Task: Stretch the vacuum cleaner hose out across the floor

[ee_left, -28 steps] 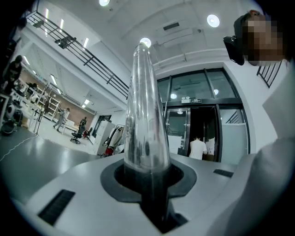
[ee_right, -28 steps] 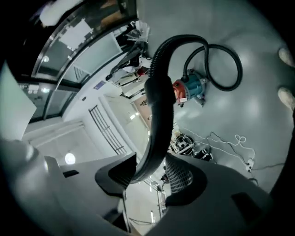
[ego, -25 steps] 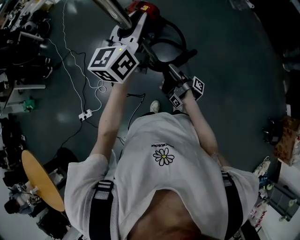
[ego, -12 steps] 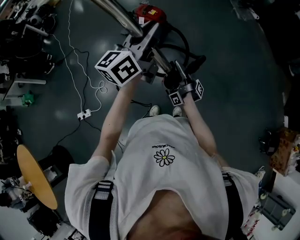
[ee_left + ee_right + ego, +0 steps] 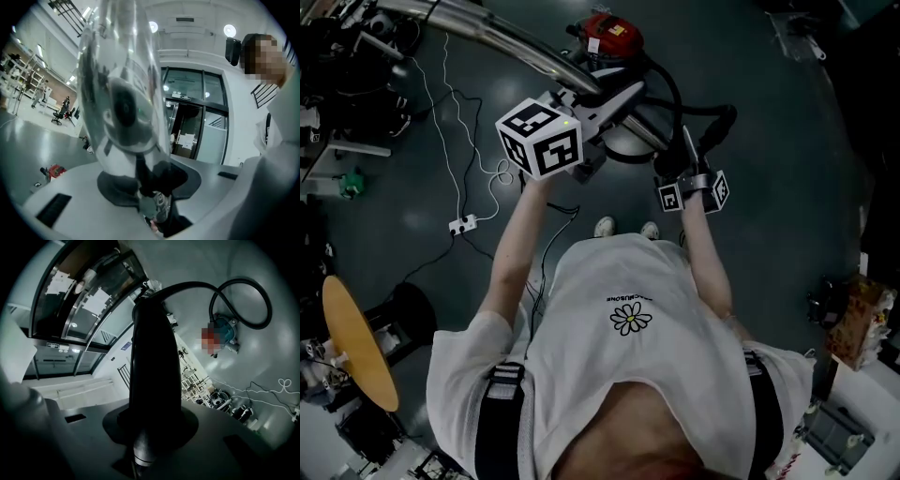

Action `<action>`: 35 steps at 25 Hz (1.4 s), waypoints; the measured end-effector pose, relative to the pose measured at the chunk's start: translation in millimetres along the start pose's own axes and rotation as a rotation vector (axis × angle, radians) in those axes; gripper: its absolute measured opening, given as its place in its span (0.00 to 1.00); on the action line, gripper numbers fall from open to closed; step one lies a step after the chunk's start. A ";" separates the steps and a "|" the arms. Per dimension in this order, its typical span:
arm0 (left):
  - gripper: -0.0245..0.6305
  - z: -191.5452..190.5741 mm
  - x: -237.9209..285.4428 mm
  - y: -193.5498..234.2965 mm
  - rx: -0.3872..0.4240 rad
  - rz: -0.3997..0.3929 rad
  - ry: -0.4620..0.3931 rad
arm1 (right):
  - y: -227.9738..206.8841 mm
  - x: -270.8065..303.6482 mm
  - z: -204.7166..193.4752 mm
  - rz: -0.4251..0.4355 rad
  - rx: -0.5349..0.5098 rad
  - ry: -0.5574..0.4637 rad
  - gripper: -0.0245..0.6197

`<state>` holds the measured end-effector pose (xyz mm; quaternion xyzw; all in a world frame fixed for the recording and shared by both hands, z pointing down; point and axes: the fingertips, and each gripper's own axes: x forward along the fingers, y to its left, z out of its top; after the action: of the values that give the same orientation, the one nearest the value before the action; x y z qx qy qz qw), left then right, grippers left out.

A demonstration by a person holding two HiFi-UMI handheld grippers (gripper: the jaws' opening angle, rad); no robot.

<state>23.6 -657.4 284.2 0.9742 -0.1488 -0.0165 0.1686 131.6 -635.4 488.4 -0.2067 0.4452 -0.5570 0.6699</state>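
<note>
The right gripper [image 5: 686,155] has swung out to the right, away from the left gripper [image 5: 614,98], and its jaws have just been closing; they now pinch the stiff black end of the hose [image 5: 670,84], nearly together around it. The left gripper is clamped narrowly on the shiny metal wand [image 5: 516,42], which runs off to the far left. So both hands have a hold, which I take as the start of the pull. The hose itself curls in a loop beside the red vacuum cleaner [image 5: 609,39] on the far floor [image 5: 750,112], not yet drawn out.
</note>
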 end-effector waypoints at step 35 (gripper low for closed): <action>0.43 -22.3 -79.8 -5.8 0.801 0.027 0.036 | 120.7 89.5 -117.2 -0.359 -2.994 2.047 0.11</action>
<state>-49.2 -621.4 301.8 0.9609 -0.1536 0.0619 -0.2217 101.1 -657.5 301.6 0.2211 -0.6771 -0.3165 0.6264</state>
